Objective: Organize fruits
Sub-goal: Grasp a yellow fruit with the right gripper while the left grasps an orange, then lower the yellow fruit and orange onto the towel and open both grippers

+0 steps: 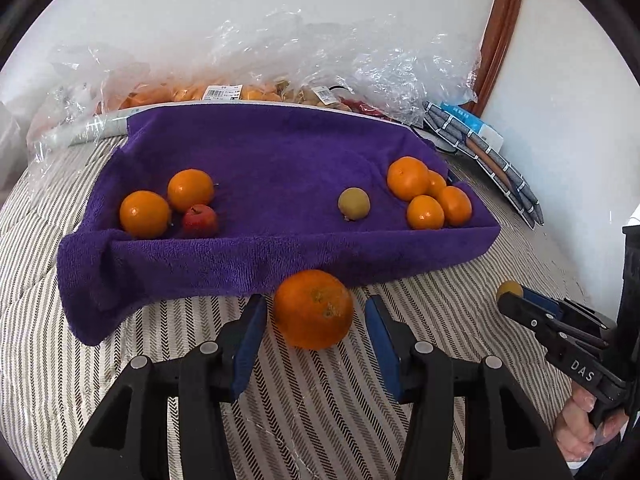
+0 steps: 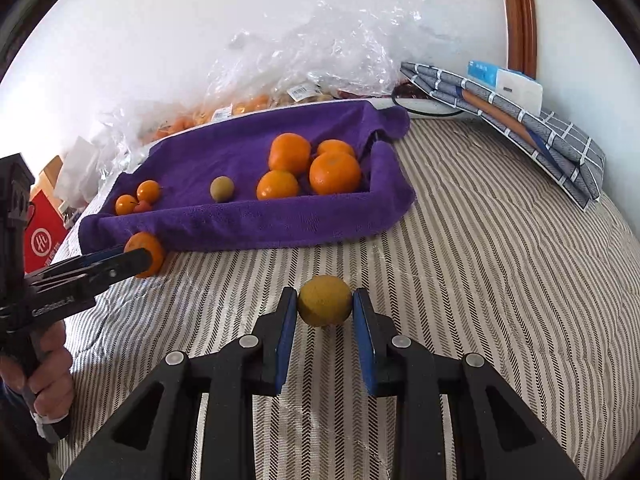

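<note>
A purple towel-lined tray (image 1: pixel 280 248) (image 2: pixel 248 220) holds two oranges and a small red apple (image 1: pixel 200 220) at its left, a greenish-brown fruit (image 1: pixel 353 203) (image 2: pixel 222 189) in the middle, and several oranges (image 1: pixel 425 212) (image 2: pixel 334 173) at its right. My left gripper (image 1: pixel 316 320) is open around a large orange (image 1: pixel 313 309) (image 2: pixel 146 254) that rests on the striped cloth just in front of the tray, with gaps on both sides. My right gripper (image 2: pixel 325 304) (image 1: pixel 510 294) is shut on a yellow fruit (image 2: pixel 325 300) (image 1: pixel 509 289), both pads touching it.
Clear plastic bags (image 1: pixel 280 60) with packed fruit lie behind the tray against the white wall. Folded grey checked cloths and a blue-white box (image 2: pixel 520 120) sit at the back right. A red box (image 2: pixel 42 236) stands at the left. The striped bedcover (image 2: pixel 500 260) stretches to the right.
</note>
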The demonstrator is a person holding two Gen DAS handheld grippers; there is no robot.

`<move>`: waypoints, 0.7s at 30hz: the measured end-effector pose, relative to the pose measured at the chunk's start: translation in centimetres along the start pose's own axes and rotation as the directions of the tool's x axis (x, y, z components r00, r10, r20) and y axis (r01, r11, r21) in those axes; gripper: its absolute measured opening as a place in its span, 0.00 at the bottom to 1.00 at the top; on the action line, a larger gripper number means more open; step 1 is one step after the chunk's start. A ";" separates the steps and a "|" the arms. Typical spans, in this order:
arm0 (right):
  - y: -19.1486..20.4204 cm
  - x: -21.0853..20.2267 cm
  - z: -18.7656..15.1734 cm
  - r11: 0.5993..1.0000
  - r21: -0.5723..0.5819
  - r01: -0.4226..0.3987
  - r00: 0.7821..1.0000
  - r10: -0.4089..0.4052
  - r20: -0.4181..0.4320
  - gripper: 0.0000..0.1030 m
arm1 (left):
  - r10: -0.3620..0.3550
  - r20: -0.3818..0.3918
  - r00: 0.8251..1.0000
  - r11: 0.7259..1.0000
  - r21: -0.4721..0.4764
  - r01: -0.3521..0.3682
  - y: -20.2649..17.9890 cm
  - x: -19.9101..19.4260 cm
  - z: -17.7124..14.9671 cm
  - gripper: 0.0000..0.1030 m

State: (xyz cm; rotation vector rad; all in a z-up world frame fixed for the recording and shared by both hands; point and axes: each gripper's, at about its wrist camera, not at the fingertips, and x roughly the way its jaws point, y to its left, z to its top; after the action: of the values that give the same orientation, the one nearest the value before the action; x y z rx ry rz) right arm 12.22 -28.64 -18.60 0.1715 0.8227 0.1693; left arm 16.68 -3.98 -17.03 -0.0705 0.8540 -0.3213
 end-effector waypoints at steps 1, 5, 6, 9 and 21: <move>0.1 0.1 0.0 1.000 -0.004 -0.001 1.000 0.001 -0.003 0.27 | 0.014 -0.016 1.000 1.000 0.004 -0.014 -0.2 0.4 0.0 0.47; -0.3 0.1 0.0 1.000 0.017 -0.002 1.000 0.002 -0.012 0.27 | 0.024 -0.033 0.999 0.999 0.030 -0.023 -0.6 0.6 0.0 0.47; -0.4 0.1 -0.1 1.000 0.022 -0.009 1.000 0.010 -0.009 0.27 | 0.033 -0.030 0.999 0.999 0.028 -0.032 -0.5 0.6 0.1 0.41; -0.4 0.2 0.0 1.000 0.028 -0.014 1.000 0.014 -0.009 0.27 | 0.010 -0.022 1.000 1.000 0.013 -0.010 -0.2 0.4 0.0 0.38; -0.7 -0.1 -0.1 0.999 0.049 0.004 1.000 -0.005 0.007 0.27 | -0.051 0.096 0.994 0.998 -0.041 0.056 0.9 -1.8 -0.2 0.38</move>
State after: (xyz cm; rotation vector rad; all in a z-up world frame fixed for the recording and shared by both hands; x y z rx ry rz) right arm 12.12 -29.30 -18.78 0.2164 0.8202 0.1441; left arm 15.67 -2.56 -16.00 -0.1482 0.7655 -0.3471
